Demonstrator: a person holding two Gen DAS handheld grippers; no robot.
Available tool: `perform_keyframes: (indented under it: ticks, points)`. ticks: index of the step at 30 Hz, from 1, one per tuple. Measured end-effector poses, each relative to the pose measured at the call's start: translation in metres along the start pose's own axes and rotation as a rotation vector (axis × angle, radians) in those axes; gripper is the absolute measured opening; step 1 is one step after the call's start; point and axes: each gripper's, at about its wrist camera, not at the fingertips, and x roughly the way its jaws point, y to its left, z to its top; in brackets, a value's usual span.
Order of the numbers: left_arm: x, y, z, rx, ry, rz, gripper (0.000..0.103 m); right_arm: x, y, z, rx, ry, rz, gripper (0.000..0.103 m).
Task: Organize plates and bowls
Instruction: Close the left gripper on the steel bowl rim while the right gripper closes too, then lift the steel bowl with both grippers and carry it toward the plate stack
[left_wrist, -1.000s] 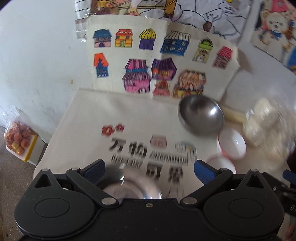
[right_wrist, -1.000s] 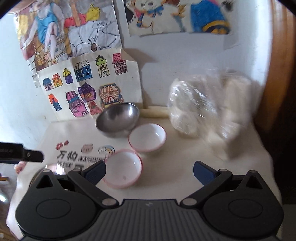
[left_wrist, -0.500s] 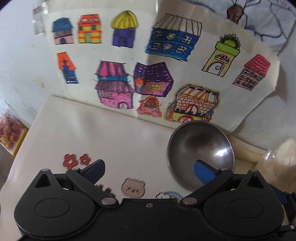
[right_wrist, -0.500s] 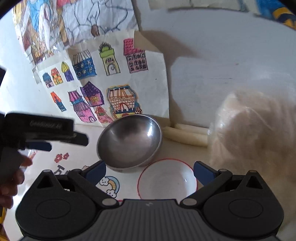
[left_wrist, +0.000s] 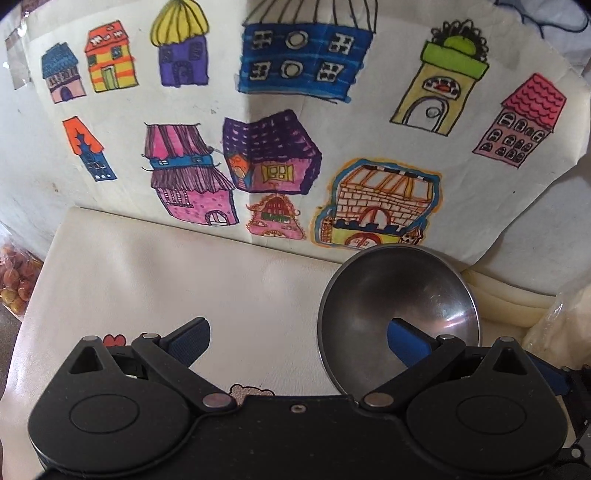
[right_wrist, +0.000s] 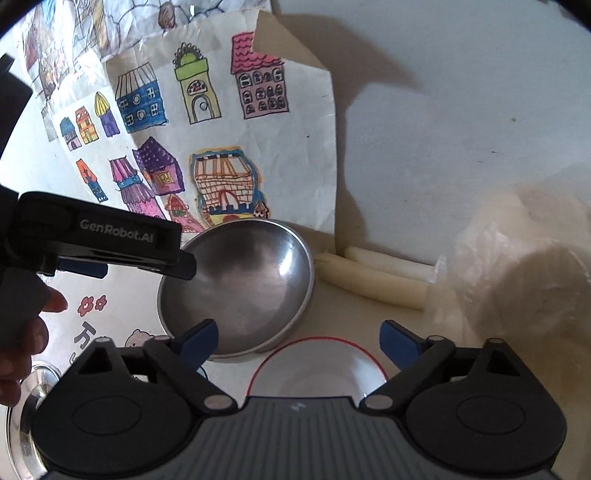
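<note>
A steel bowl (left_wrist: 399, 295) sits tilted at the back of the white table, against the house drawing. My left gripper (left_wrist: 297, 332) is open; its right finger is over the bowl's inside and its left finger is outside the near rim. The bowl also shows in the right wrist view (right_wrist: 243, 284), with the left gripper (right_wrist: 147, 262) reaching over its left rim. My right gripper (right_wrist: 299, 338) is open and empty, above a white bowl with a red rim (right_wrist: 317, 365). A steel plate (right_wrist: 29, 417) lies at the lower left.
A paper drawing of coloured houses (left_wrist: 280, 122) leans on the wall behind the bowl. Pale rolled sticks (right_wrist: 373, 273) lie along the wall. A clear plastic bag of white things (right_wrist: 524, 280) stands at the right. A bag of reddish fruit (left_wrist: 14, 280) is off the table's left edge.
Both grippers have moved forward toward the wall. The left gripper now straddles the steel bowl's rim. The second red-rimmed bowl has dropped out of the right view.
</note>
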Motion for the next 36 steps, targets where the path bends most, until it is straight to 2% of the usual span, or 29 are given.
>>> perform_keyframes:
  ticks: [2, 8, 10, 12, 14, 16, 18, 22, 25, 29, 36]
  points:
    - [0.003, -0.001, 0.000, 0.001, 0.001, 0.017, 0.100, 0.004, 0.002, 0.001, -0.003, 0.007, 0.002, 0.088]
    - [0.010, -0.002, -0.002, -0.006, 0.029, 0.012, 0.084, 0.016, 0.006, 0.005, -0.011, 0.043, -0.033, 0.078]
    - [0.012, -0.002, -0.001, -0.012, 0.038, -0.004, 0.075, 0.019, 0.006, 0.006, -0.014, 0.045, -0.049, 0.070]
    - [0.014, -0.002, -0.001, -0.020, 0.057, -0.038, 0.071, 0.021, 0.006, 0.007, -0.013, 0.044, -0.059, 0.061]
    - [0.017, -0.001, 0.000, -0.033, 0.078, -0.074, 0.067, 0.024, 0.005, 0.008, -0.013, 0.053, -0.062, 0.060]
    - [0.020, -0.001, 0.000, -0.043, 0.095, -0.090, 0.051, 0.028, 0.005, 0.010, -0.014, 0.072, -0.060, 0.059]
    - [0.024, -0.001, -0.002, -0.053, 0.111, -0.101, 0.041, 0.030, 0.006, 0.012, -0.022, 0.078, -0.059, 0.051]
    - [0.028, 0.003, -0.007, -0.081, 0.116, -0.127, 0.030, 0.032, 0.007, 0.014, -0.030, 0.088, -0.053, 0.045]
    - [0.031, 0.005, -0.013, -0.096, 0.123, -0.152, 0.018, 0.032, 0.008, 0.015, -0.031, 0.085, -0.041, 0.035]
    - [0.031, 0.007, -0.019, -0.127, 0.116, -0.167, 0.016, 0.033, 0.011, 0.014, -0.031, 0.075, -0.024, 0.029]
    - [0.019, 0.014, -0.020, -0.157, 0.071, -0.172, 0.014, 0.029, 0.009, 0.011, 0.000, 0.052, 0.003, 0.026]
